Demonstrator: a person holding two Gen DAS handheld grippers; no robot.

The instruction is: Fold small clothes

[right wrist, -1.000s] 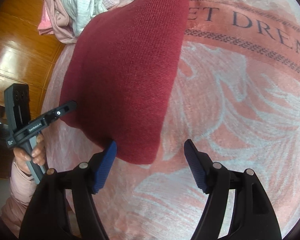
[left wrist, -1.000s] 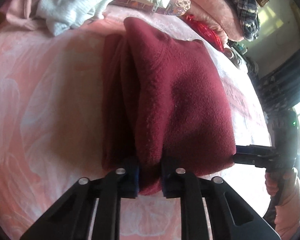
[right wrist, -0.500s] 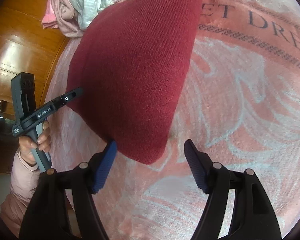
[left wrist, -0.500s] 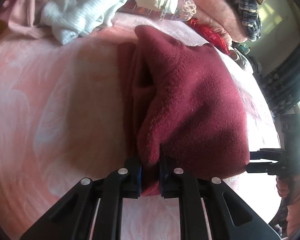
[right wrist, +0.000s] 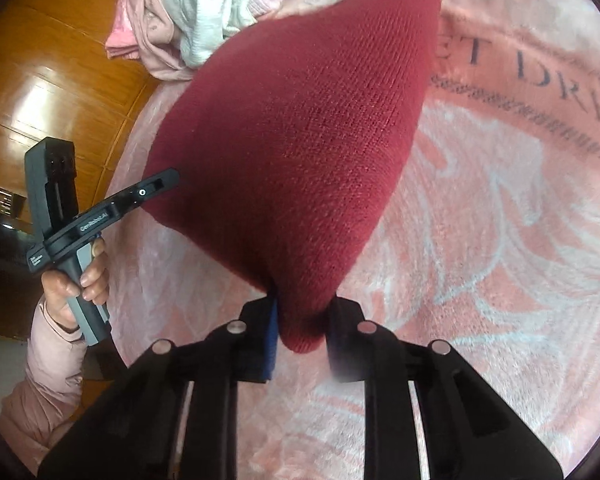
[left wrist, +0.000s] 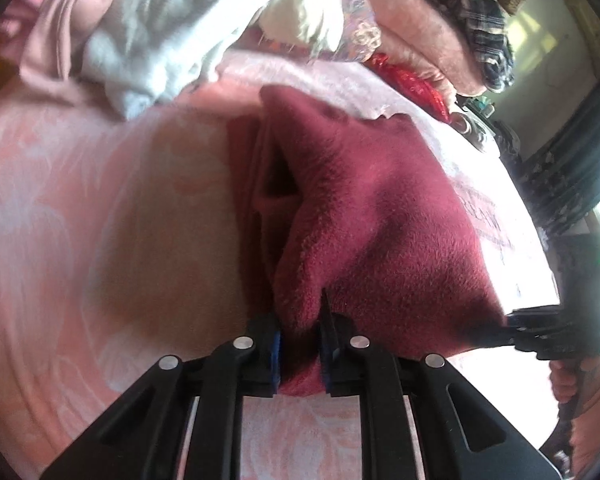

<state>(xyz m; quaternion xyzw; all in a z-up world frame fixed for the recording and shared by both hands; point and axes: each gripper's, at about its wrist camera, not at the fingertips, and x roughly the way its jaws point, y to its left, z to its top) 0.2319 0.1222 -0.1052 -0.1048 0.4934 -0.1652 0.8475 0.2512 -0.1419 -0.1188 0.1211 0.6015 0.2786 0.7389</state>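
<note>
A folded maroon knit garment (left wrist: 380, 216) lies on the pink blanket (left wrist: 100, 220), its near edge lifted. My left gripper (left wrist: 300, 344) is shut on the garment's near left corner, fabric bunched between the blue pads. In the right wrist view the same garment (right wrist: 300, 128) rises like a tent. My right gripper (right wrist: 302, 328) is closing its jaws on the near right corner, and the cloth is pinched between the pads. The left gripper (right wrist: 168, 178) also shows there at the garment's left corner, held by a hand (right wrist: 76, 284) in a pink sleeve.
A pile of pale and pink clothes (left wrist: 148, 40) sits beyond the garment, with plaid fabric (left wrist: 476, 28) and a red item (left wrist: 412, 80) further right. The blanket carries dark lettering (right wrist: 540, 64). A wooden floor (right wrist: 40, 80) lies past the bed's left edge.
The right gripper's jaws have gone from wide apart to pinched on the garment's corner. The garment's near edge has lifted and bunched. The left gripper kept its grip.
</note>
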